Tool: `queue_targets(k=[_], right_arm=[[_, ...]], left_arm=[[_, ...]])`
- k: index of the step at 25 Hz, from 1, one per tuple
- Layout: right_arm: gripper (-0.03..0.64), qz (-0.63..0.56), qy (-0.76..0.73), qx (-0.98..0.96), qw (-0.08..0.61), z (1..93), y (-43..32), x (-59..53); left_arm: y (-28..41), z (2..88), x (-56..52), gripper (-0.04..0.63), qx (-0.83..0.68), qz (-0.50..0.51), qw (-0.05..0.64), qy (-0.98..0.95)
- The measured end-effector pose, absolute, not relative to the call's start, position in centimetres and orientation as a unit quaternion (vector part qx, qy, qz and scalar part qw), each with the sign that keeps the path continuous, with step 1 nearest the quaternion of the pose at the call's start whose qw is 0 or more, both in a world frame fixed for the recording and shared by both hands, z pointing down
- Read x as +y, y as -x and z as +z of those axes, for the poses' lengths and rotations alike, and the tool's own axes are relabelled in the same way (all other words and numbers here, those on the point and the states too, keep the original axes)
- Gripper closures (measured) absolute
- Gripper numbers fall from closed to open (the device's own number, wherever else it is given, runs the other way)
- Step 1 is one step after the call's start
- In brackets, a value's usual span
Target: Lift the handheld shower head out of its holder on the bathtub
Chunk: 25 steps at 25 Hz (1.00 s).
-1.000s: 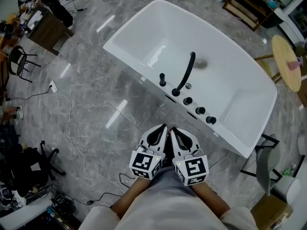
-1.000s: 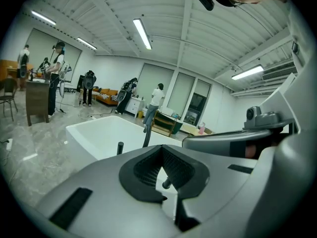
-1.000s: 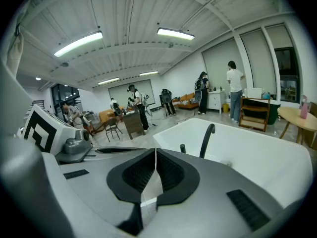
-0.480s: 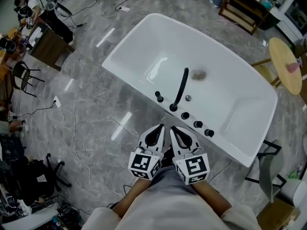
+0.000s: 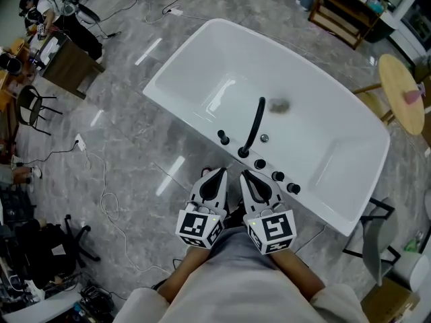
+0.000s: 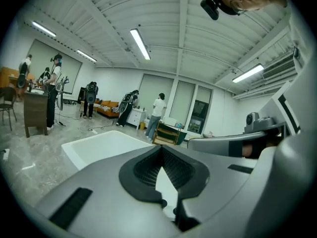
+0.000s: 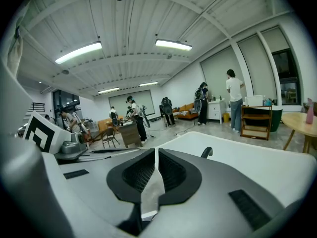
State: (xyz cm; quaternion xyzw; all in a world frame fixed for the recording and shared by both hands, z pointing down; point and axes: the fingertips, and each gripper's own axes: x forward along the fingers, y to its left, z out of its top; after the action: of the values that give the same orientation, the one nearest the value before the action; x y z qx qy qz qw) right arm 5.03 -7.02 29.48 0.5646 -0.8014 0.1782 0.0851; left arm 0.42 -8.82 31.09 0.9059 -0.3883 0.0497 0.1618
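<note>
Bathtub [image 5: 202, 73]: glossy white, rounded-rectangular, on veined grey polished floor [image 5: 128, 147].
Handheld shower head [image 5: 223, 138]: slim matte-black upright stub, seated in its holder on the near rim, at 9 o'clock of the curved black spout [image 5: 254, 123].
Left gripper [image 5: 217, 173]: grey shell, ribbed black pads pressed together, empty; shower head at its 12 o'clock, well apart.
Right gripper [image 5: 248, 177]: same build, pads together but for a thin slit, empty.
</note>
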Motion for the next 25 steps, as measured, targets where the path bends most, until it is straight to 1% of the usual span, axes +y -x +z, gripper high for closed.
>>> queue_targets(k=[16, 25], right_arm=[[0.595, 0.204, -0.587, -0.774, 0.119, 31.9, -2.4, -15.4], [0.595, 0.218, -0.638, -0.729, 0.121, 32.1, -2.0, -21.1]], left_arm=[[1.1, 34.2, -17.4, 0.589, -0.331, 0.076, 0.188, -0.922], [1.0, 35.4, -23.4, 0.589, -0.246, 0.098, 0.166, -0.95]])
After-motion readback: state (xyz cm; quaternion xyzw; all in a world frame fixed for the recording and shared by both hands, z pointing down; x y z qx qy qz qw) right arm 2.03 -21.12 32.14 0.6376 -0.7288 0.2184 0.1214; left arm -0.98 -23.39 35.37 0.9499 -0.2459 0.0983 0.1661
